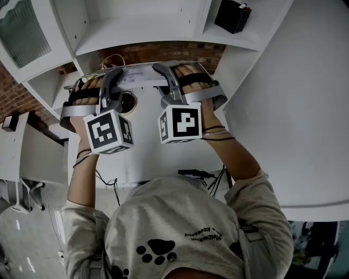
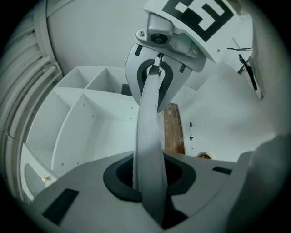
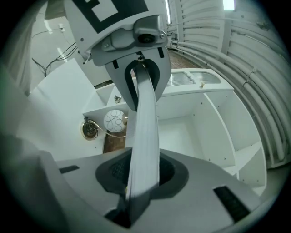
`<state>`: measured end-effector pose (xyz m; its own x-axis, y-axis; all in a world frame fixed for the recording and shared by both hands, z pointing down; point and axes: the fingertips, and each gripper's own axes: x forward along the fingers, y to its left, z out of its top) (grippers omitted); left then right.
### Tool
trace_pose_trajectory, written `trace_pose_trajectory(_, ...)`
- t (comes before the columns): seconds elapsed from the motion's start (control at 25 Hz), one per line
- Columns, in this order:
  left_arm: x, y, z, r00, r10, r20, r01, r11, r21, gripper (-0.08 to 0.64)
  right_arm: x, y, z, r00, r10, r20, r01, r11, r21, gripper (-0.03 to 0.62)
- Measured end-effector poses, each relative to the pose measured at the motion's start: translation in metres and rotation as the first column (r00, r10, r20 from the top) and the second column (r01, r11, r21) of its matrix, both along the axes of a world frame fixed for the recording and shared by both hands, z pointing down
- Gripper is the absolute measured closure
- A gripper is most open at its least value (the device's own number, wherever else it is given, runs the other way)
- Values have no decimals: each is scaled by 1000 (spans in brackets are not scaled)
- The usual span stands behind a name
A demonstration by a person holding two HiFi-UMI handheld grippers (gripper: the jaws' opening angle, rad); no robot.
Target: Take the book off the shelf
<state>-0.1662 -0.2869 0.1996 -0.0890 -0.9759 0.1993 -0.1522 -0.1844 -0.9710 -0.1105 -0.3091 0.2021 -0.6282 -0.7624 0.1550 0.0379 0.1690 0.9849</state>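
Note:
A thin grey-white book (image 1: 137,77) hangs level in front of the white shelf unit, gripped at both ends. My left gripper (image 1: 112,75) is shut on its left end and my right gripper (image 1: 164,73) is shut on its right end. In the left gripper view the book (image 2: 150,127) runs edge-on from my left gripper (image 2: 150,184) to the right gripper (image 2: 156,73) opposite. In the right gripper view the book (image 3: 145,123) leaves my right gripper (image 3: 140,179) and ends in the left gripper (image 3: 142,68). Both sets of pads press on its covers.
White shelf compartments (image 2: 82,113) lie behind the book, with a brick wall (image 1: 163,52) showing through the back. A black box (image 1: 233,15) stands on an upper shelf. A round patterned white object (image 3: 114,121) and a brass ring with a cable (image 3: 90,129) sit on the desk surface below.

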Motion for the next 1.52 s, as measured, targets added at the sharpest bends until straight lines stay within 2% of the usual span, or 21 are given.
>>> trace_pose_trajectory(0.32,1,21,44,999,-38,-5,38,998,-55,483,1,20,44,1000,-29,3,29,997,-67,512)
trace_pose_trajectory(0.6,-4,39,69,999,-40,-9,39,996,-81,483,-4,37,69,1000,-23,11,24,994,-109,512)
trace_pose_trajectory(1.12,-11,100,96,998,4,-64,-12,993,-121,483,-9,100,93,999,42,-6,-43,989,-145,508)
trace_pose_trajectory(1.52,8,158,126,994,53,-95,-67,986,-151,482,11,162,122,995,94,-22,-96,980,-173,506)
